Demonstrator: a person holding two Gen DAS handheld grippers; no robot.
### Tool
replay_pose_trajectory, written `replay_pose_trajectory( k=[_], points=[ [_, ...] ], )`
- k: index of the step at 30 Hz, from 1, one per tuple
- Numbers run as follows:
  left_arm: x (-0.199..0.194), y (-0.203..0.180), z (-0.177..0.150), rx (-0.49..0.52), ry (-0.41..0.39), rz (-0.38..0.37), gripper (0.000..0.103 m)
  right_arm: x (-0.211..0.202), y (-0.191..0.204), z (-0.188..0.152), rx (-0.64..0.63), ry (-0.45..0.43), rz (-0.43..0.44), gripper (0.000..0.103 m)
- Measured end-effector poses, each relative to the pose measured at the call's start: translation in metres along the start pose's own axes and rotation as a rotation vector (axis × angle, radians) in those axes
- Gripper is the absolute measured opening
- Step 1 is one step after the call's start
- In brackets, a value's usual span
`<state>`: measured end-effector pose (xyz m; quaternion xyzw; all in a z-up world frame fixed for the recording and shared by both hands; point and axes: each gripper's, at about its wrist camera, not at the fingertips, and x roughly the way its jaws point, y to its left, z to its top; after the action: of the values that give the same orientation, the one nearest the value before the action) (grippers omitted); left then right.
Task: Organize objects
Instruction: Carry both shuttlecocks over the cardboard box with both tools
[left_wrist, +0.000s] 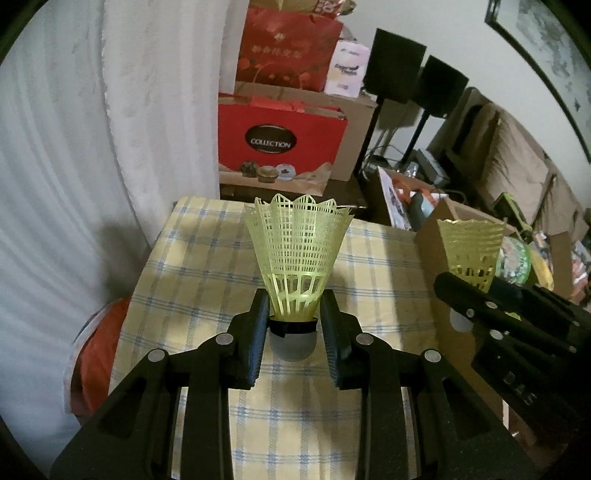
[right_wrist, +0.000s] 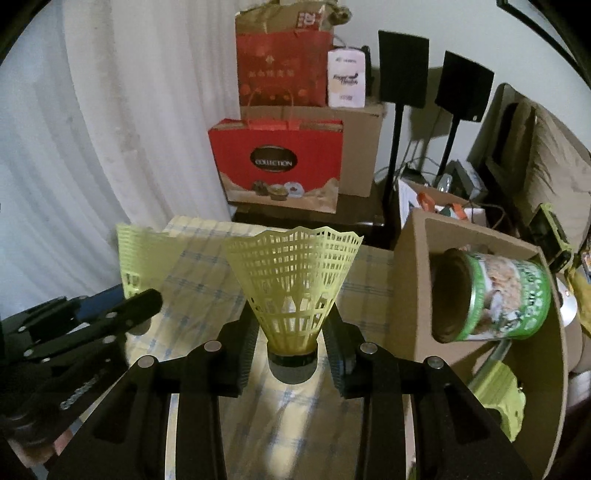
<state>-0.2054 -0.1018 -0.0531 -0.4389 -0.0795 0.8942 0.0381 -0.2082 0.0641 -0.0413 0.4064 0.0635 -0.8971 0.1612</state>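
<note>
We hold 2 shuttlecocks above the checked cloth: left gripper clamps one shuttlecock, right gripper clamps the other, skirts pointing away. The cardboard box lies rightward, nearer our right hand.

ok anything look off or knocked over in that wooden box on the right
Yes, the green-labelled can in the wooden box lies on its side with its open end facing left, rather than standing upright. Nothing appears to have spilled from it. The two yellow shuttlecocks look intact.
</note>
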Motion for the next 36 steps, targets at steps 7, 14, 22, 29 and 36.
replay_pose_trajectory(
  k=[7, 14, 22, 29, 36],
  points=[
    [-0.016, -0.016, -0.001, 0.022, -0.027, 0.002, 0.026, -0.029, -0.009, -0.007, 0.002, -0.052, -0.022, 0.034],
    [-0.035, -0.04, -0.008, 0.049, -0.059, -0.013, 0.026, -0.053, -0.025, -0.017, 0.017, -0.083, -0.052, 0.034],
    [-0.055, -0.076, -0.014, 0.102, -0.094, -0.037, 0.026, -0.07, -0.057, -0.029, 0.074, -0.092, -0.075, 0.034],
    [-0.056, -0.102, -0.017, 0.118, -0.093, -0.059, 0.026, -0.08, -0.083, -0.035, 0.108, -0.095, -0.11, 0.034],
    [-0.052, -0.13, -0.027, 0.144, -0.083, -0.085, 0.026, -0.094, -0.105, -0.05, 0.153, -0.109, -0.149, 0.034]
  ],
)
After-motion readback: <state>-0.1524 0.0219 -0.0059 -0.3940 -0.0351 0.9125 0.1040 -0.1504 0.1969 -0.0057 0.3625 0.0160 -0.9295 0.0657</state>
